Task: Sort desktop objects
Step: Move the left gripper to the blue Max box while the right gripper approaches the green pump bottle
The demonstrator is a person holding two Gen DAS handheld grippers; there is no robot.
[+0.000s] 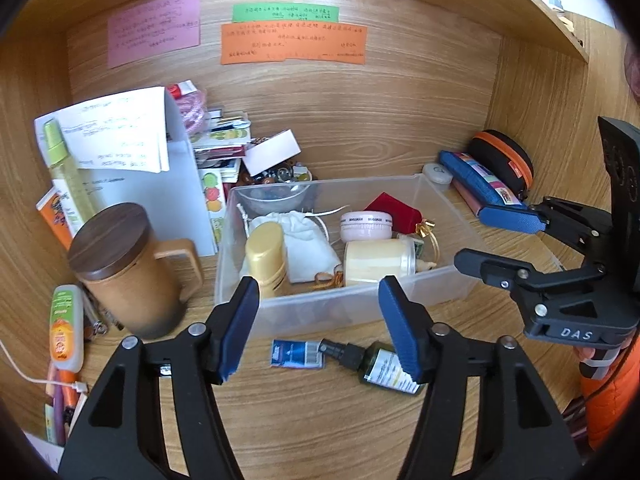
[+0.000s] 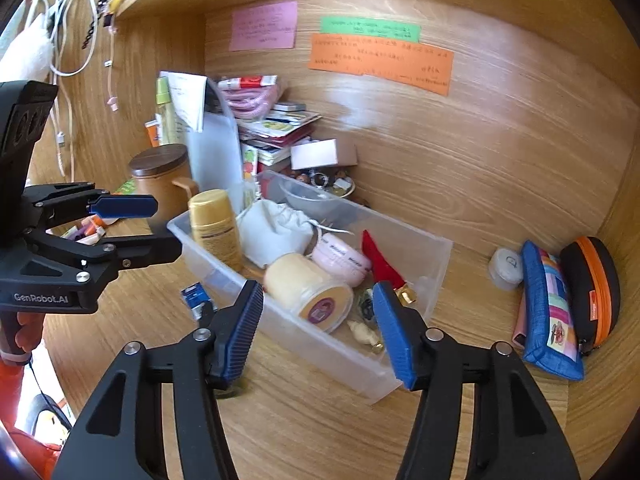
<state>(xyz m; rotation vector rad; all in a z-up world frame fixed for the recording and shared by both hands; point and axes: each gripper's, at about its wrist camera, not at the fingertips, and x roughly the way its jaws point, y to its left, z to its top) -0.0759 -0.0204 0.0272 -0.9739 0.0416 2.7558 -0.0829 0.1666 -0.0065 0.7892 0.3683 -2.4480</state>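
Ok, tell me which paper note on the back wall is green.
The narrow green note, directly above the wide orange note; the pink note hangs apart, to their left.

clear bin (image 1: 436,196) holding jars, green bottle (image 1: 384,364) lying outside

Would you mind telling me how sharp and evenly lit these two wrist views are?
Left wrist view: mostly sharp, strong fisheye bending of the wooden back panel, dark corners. Right wrist view: softer, a pale glare patch on the panel right of the stacked booklets, the clear plastic bin slightly blurred.
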